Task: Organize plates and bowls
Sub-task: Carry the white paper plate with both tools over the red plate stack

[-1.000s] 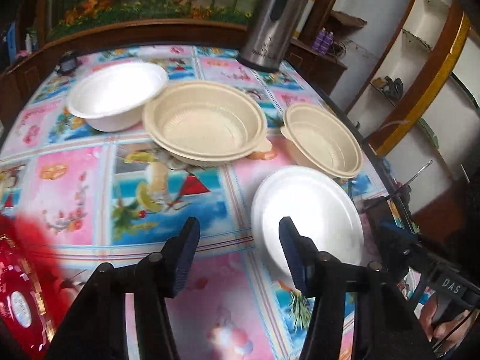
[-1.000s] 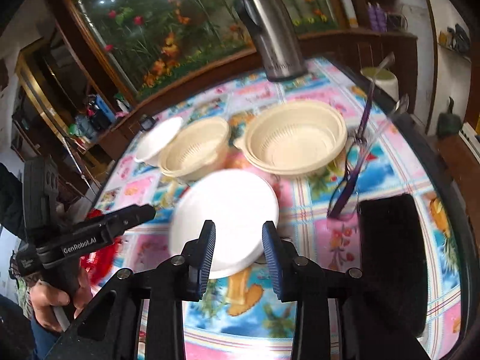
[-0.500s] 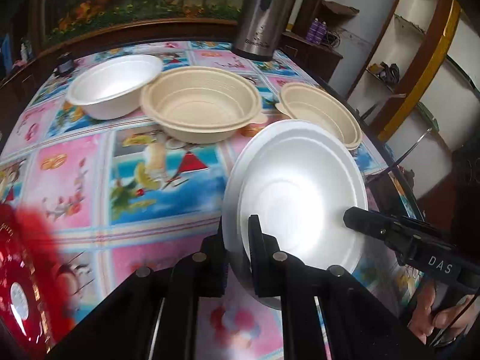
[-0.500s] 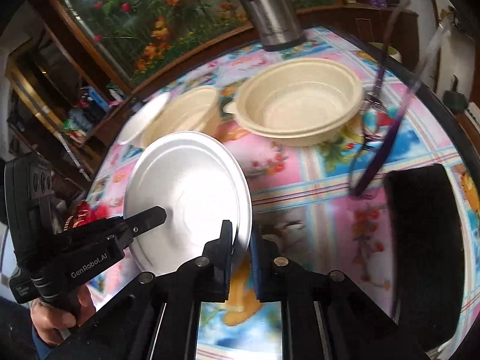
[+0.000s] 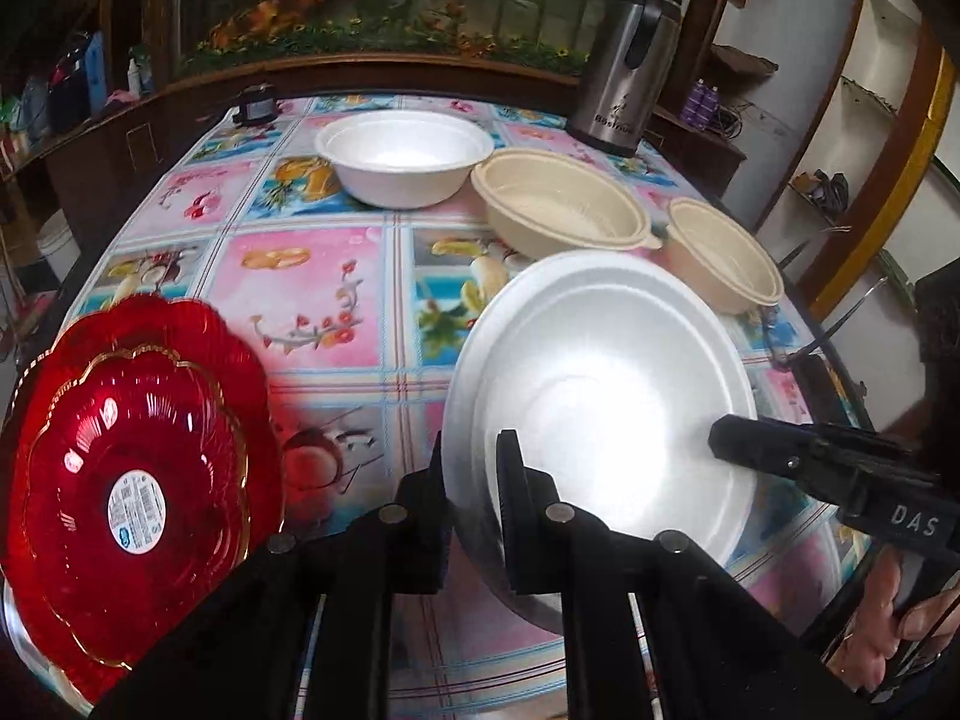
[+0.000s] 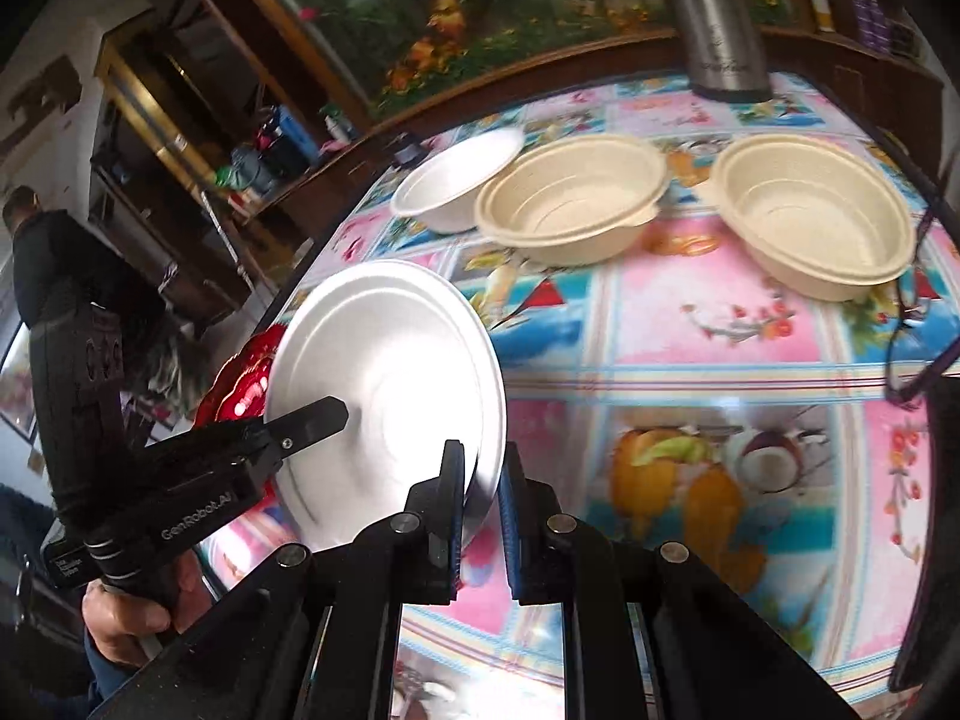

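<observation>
A white foam plate (image 5: 600,396) hangs tilted above the table, gripped at opposite rims. My left gripper (image 5: 477,483) is shut on its near edge; my right gripper (image 6: 483,492) is shut on the plate (image 6: 384,384) at its other edge. Red scalloped plates (image 5: 126,468) are stacked at the table's front left; in the right wrist view they (image 6: 240,390) show behind the white plate. A white bowl (image 5: 405,156), a large beige bowl (image 5: 564,210) and a smaller beige bowl (image 5: 723,255) stand in a row at the back.
A steel thermos (image 5: 627,66) stands at the far right corner of the flowered tablecloth (image 5: 312,288). Glasses (image 6: 918,312) and a black object (image 6: 936,528) lie by the right edge. A wooden ledge with plants runs behind the table.
Both grippers have lifted the white plate off the table and carried it left toward the red plates. The bowls have not moved.
</observation>
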### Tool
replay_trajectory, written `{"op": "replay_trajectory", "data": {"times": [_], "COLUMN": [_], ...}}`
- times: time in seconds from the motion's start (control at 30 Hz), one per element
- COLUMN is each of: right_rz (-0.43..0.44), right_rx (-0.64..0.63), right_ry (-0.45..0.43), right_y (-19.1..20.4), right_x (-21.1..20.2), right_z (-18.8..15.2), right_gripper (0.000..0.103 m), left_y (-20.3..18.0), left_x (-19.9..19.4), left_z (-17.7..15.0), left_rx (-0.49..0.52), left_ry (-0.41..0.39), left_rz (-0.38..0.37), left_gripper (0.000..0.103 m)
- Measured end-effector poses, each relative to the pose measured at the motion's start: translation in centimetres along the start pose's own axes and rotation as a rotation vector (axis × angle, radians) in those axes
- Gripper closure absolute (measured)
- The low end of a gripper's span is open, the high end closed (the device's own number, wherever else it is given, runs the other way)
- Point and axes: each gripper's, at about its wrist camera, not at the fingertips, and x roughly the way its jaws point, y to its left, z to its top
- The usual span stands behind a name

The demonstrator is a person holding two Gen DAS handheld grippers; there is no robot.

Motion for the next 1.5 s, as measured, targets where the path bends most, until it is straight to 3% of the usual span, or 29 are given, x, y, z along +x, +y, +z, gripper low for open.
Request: {"op": "replay_trajectory", "data": {"times": [0.1,0.17,0.2,0.23,0.43,0.53,0.63,0.7,1.07,1.5], "right_rz": [-0.007,-0.025,-0.029,-0.03,-0.059,-0.05,-0.046,-0.041,-0.019,0.045], "right_rx": [0.002,0.01,0.016,0.018,-0.002,0.002,0.003,0.013,0.04,-0.08], "right_ry": [0.017,0.023,0.023,0.022,0.016,0.018,0.017,0.012,-0.049,-0.06], "right_y": [0.2,0.1,-0.1,-0.2,0.0,0.0,-0.3,-0.6,-0.8,5.8], "right_x": [0.4,0.6,0.7,0.7,0.4,0.3,0.5,0.5,-1.1,0.4], "right_z": [-0.2,-0.2,-0.3,-0.3,-0.6,-0.5,-0.6,-0.7,0.2,3.0], "right_gripper": [0.091,0.091,0.091,0.091,0.09,0.09,0.09,0.091,0.091,0.091], "left_y": [0.5,0.7,0.8,0.9,0.8,0.2,-0.7,-1.6,-1.9,3.6], "left_x": [0.7,0.7,0.6,0.5,0.6,0.8,1.3,1.4,-0.8,-6.8], "left_z": [-0.1,-0.1,-0.1,-0.1,-0.1,-0.2,-0.2,-0.2,0.5,1.1], "left_rx": [-0.014,-0.02,-0.025,-0.026,-0.018,0.007,0.028,0.061,0.06,-0.05], "left_ry": [0.006,0.001,-0.006,-0.013,-0.021,-0.02,-0.004,-0.014,-0.071,-0.191], "left_rz": [0.018,0.026,0.033,0.038,0.042,0.046,0.029,0.058,0.042,0.116], "left_gripper": [0.088,0.078,0.067,0.062,0.064,0.077,0.085,0.085,0.085,0.084]}}
